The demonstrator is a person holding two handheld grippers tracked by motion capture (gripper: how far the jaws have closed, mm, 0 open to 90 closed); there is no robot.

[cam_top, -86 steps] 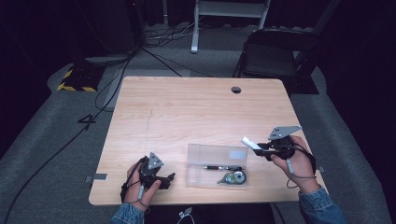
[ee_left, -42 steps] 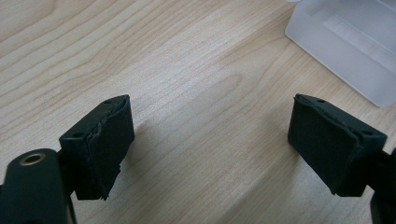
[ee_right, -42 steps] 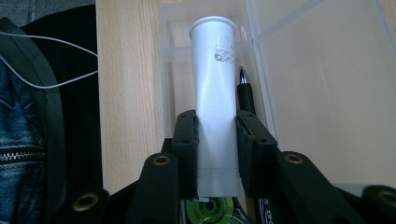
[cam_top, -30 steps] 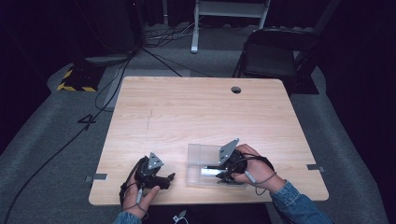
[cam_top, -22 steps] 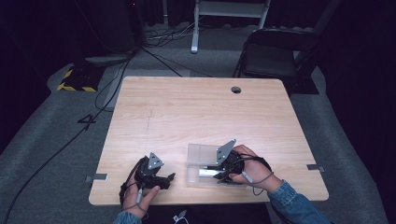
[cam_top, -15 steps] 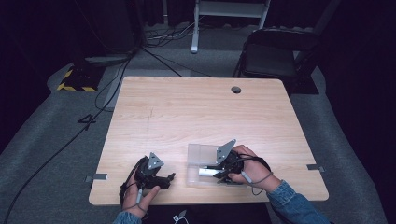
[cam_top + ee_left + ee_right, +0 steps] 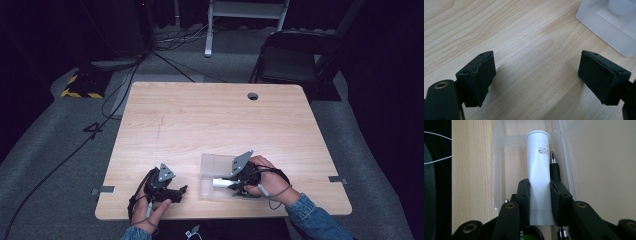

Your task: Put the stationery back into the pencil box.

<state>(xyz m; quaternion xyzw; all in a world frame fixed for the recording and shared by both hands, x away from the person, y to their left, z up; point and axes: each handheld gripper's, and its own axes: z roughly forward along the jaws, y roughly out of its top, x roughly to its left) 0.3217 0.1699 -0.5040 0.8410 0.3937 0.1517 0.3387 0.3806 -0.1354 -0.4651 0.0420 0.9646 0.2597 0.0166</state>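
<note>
A clear plastic box (image 7: pixel 216 166) lies near the table's front edge, right of centre. My right gripper (image 7: pixel 227 183) reaches into it from the right, shut on a white tube (image 7: pixel 538 165) that points along the box's narrow compartment. The tube (image 7: pixel 218 183) lies low inside the box (image 7: pixel 499 170). A black pen (image 7: pixel 554 168) lies beside the tube. My left gripper (image 7: pixel 181 190) rests on the table at the front left, open with bare wood between its pads (image 7: pixel 480 75). A corner of the box (image 7: pixel 609 22) lies ahead of it to the right.
A wooden table (image 7: pixel 210 115) with a round cable hole (image 7: pixel 253 96) at the far right. A black chair (image 7: pixel 295 60) stands behind the table. Cables and a yellow-black striped block (image 7: pixel 80 85) lie on the grey floor at the left.
My right gripper carried the white tube from the table's right side down into the clear box. Over the last second it has barely moved. The left gripper stayed still.
</note>
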